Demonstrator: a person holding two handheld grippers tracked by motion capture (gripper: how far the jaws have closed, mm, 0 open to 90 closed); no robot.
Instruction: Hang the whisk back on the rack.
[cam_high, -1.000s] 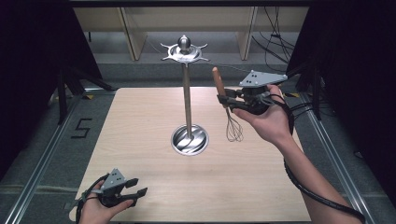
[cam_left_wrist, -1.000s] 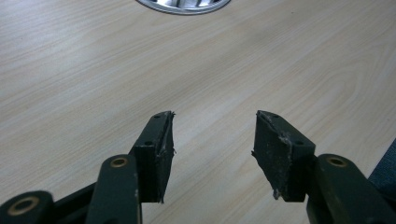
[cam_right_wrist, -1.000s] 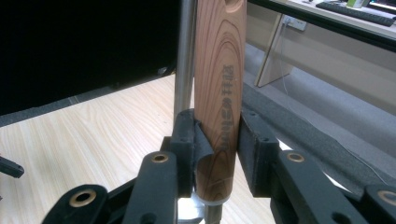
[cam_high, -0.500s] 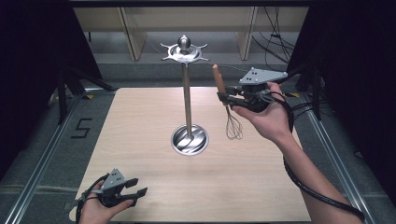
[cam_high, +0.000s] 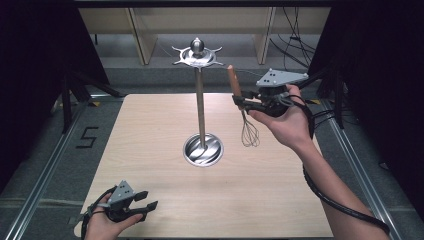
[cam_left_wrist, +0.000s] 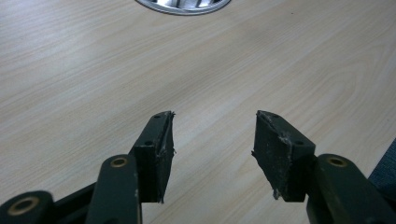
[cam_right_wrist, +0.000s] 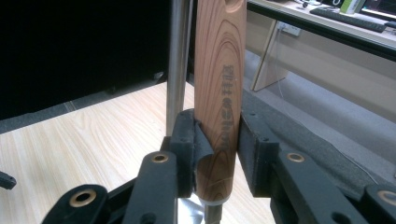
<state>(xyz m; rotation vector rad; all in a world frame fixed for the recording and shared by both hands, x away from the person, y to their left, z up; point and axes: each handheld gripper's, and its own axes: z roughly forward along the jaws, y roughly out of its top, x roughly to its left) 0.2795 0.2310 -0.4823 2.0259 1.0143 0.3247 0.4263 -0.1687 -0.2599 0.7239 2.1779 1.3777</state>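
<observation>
Wood against black rubber: my right gripper is clamped on the lower end of the wooden handle of a wire whisk, pads pressing both sides. In the high view I hold the whisk upright above the right half of the pale wooden desk, handle top up, wire balloon hanging below the jaws and clear of the surface. It stands just right of the polished steel utensil stand, a thin pole on a round base at desk centre, with a hooked crown on top.

Change over the last second: none of note. The whisk, the right hand and the grip sit as in the earlier high views; the handle top is at about crown level but apart from it. My reading: I am paused before hanging the whisk; the hole near the handle's top has yet to meet a hook.

My left gripper rests at the desk's near left corner, jaws apart and empty, unchanged.
</observation>
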